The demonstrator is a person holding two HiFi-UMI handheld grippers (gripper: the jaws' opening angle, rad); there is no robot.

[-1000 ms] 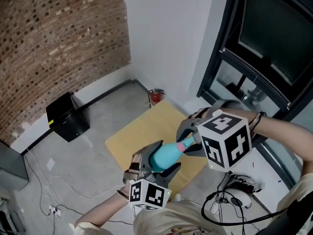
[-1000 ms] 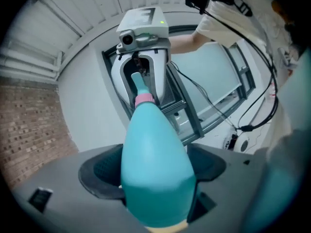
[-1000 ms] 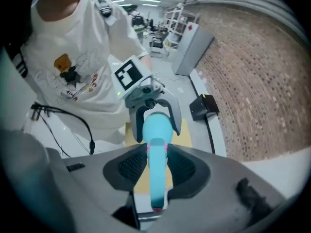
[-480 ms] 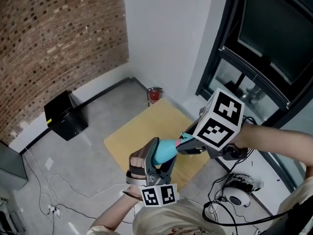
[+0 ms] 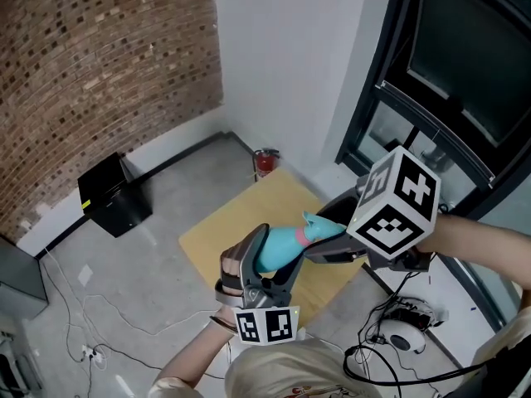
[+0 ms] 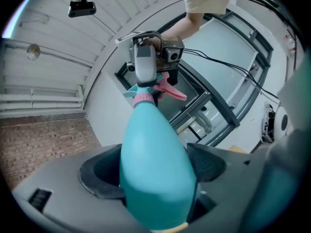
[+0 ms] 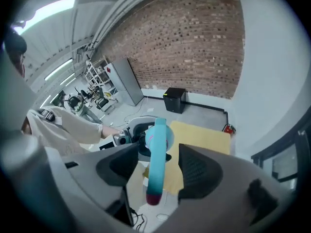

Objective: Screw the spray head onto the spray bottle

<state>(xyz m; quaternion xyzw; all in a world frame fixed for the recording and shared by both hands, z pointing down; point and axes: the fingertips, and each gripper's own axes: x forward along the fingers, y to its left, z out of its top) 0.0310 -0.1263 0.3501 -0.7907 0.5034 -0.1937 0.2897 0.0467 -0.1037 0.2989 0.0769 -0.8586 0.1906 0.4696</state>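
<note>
Your left gripper [image 6: 155, 169] is clamped on the teal plastic spray bottle [image 6: 151, 137], held in the air. Its teal spray head with pink trigger [image 7: 156, 152] lies between the pads of your right gripper [image 7: 159, 170]. These jaws have just been opening and stand clear of it.

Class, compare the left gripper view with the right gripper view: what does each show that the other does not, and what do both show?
Left gripper view only: the pink trigger and the spray bottle seen side-on. Right gripper view only: the black box, the grey cabinet. Both: the spray bottle, its teal spray head and the brick wall.
</note>
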